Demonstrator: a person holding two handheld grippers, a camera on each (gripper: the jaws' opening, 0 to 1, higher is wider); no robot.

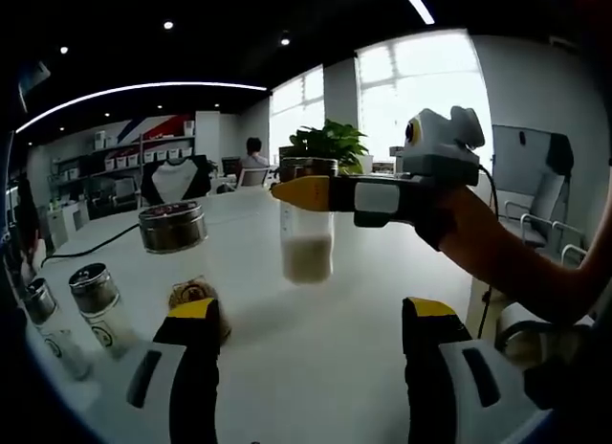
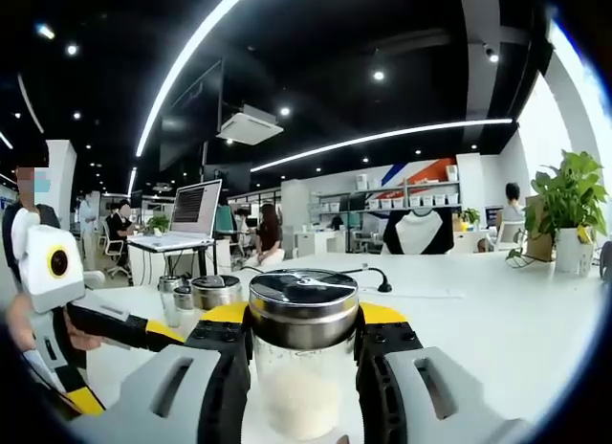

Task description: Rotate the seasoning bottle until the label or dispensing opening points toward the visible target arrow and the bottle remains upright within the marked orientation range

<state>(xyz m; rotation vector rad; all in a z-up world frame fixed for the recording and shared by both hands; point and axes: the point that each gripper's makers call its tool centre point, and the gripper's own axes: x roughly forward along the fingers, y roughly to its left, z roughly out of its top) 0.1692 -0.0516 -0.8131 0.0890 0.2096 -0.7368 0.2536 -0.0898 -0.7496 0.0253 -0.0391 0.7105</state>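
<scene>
Clear glass with a brushed metal lid, the seasoning bottle (image 2: 304, 353) stands upright on the white table (image 2: 497, 310) and holds a layer of white grains at its bottom. In the right gripper view the right gripper (image 2: 304, 339) has its yellow-tipped black jaws pressed against both sides of the bottle just under the lid, pinching it. In the left gripper view the same bottle (image 1: 307, 235) sits near the middle of the table (image 1: 316, 358), with the right gripper (image 1: 292, 192) reaching in from the right at lid height, a person's hand (image 1: 459, 224) behind it. The left gripper (image 1: 311, 315) hangs low over the table with its jaws spread wide apart and nothing between them, well short of the bottle. To the left of the bottle stands a second glass jar (image 1: 175, 248) with a metal lid, and a brown lump (image 1: 196, 296) that is hard to make out lies just beside the left jaw tip. Two smaller metal-capped jars (image 1: 100, 305) stand nearer the table's left edge. A potted green plant (image 1: 330, 143) sits behind the bottle at the far side. The left gripper (image 2: 124, 329) shows at the left edge of the right gripper view.
</scene>
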